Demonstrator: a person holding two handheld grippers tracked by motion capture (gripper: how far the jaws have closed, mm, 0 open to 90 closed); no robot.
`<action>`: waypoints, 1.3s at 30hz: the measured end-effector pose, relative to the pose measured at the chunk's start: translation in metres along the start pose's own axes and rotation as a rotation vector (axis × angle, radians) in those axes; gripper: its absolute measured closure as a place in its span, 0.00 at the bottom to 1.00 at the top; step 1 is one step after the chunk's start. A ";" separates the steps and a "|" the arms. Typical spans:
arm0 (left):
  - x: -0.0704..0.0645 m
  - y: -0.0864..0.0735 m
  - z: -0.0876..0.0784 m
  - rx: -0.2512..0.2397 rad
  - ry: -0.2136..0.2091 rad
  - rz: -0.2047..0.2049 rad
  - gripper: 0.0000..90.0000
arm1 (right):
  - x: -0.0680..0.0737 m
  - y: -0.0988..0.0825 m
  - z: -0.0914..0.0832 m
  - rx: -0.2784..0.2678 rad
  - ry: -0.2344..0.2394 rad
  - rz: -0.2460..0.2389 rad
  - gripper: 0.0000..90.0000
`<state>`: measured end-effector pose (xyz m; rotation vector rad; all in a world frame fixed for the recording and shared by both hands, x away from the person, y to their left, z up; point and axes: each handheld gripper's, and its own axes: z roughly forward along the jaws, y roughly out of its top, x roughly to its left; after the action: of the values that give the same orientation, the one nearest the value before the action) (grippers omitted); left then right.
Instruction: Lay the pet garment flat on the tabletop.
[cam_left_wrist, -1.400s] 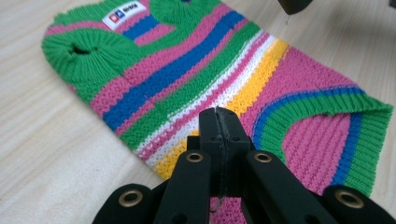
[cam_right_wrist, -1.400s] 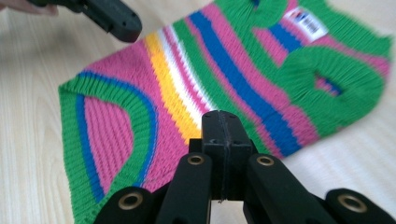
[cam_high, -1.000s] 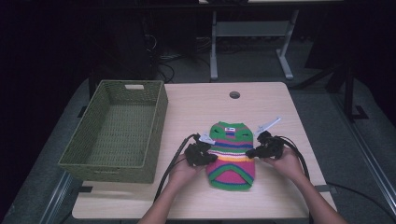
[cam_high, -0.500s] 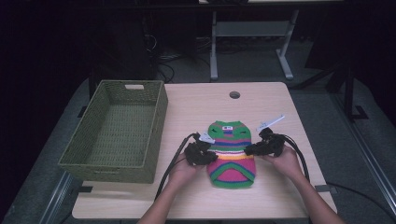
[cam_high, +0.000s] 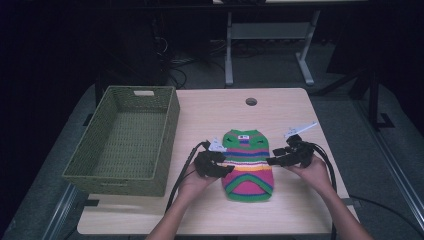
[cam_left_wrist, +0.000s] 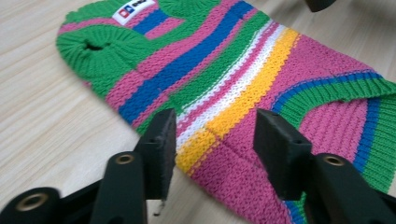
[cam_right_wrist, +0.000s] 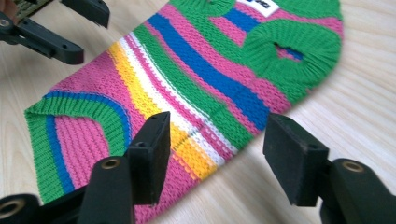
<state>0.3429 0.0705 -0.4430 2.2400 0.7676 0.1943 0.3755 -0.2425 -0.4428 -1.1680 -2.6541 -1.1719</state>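
The left gripper (cam_high: 226, 169) had its fingers (cam_left_wrist: 161, 149) apart, having just been opening, with nothing clamped between them. In the left gripper view the yellow and pink edge of the striped sweater (cam_high: 248, 162) lay in the gap under the two fingers, and neither pad pressed on the knit. The right gripper (cam_high: 272, 161) stood the same way: its fingers (cam_right_wrist: 152, 156) were spread, also having just been opening, and in the right gripper view the opposite edge of the sweater lay below the gap, free of both pads.

The sweater lay flat on the desk (cam_high: 220, 112), its green collar and small white label pointing away from the person and its rounded pink hem toward them. The left gripper sat at the sweater's left edge and the right gripper at its right edge, both about level with the yellow stripe, each held by a hand (cam_high: 192, 184).

The desk was pale wood with a round cable hole (cam_high: 251, 101) near its far edge. A green woven basket (cam_high: 125, 172) stood on the left part of the desk, well apart from the sweater. Beyond the desk the room was dark, with a grey floor and the legs of a metal frame (cam_high: 229, 50).
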 end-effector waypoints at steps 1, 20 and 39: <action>0.001 -0.001 -0.001 -0.002 0.004 -0.004 0.50 | -0.001 -0.002 -0.001 -0.002 0.000 0.005 0.44; -0.002 -0.010 -0.018 -0.041 0.019 -0.047 0.29 | 0.001 -0.021 -0.020 -0.017 -0.017 0.018 0.33; -0.011 -0.027 -0.030 -0.044 -0.003 -0.039 0.27 | 0.002 -0.051 -0.039 -0.032 -0.035 0.021 0.30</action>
<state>0.3107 0.0968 -0.4390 2.1811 0.7976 0.1870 0.3311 -0.2886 -0.4464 -1.2294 -2.6514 -1.2056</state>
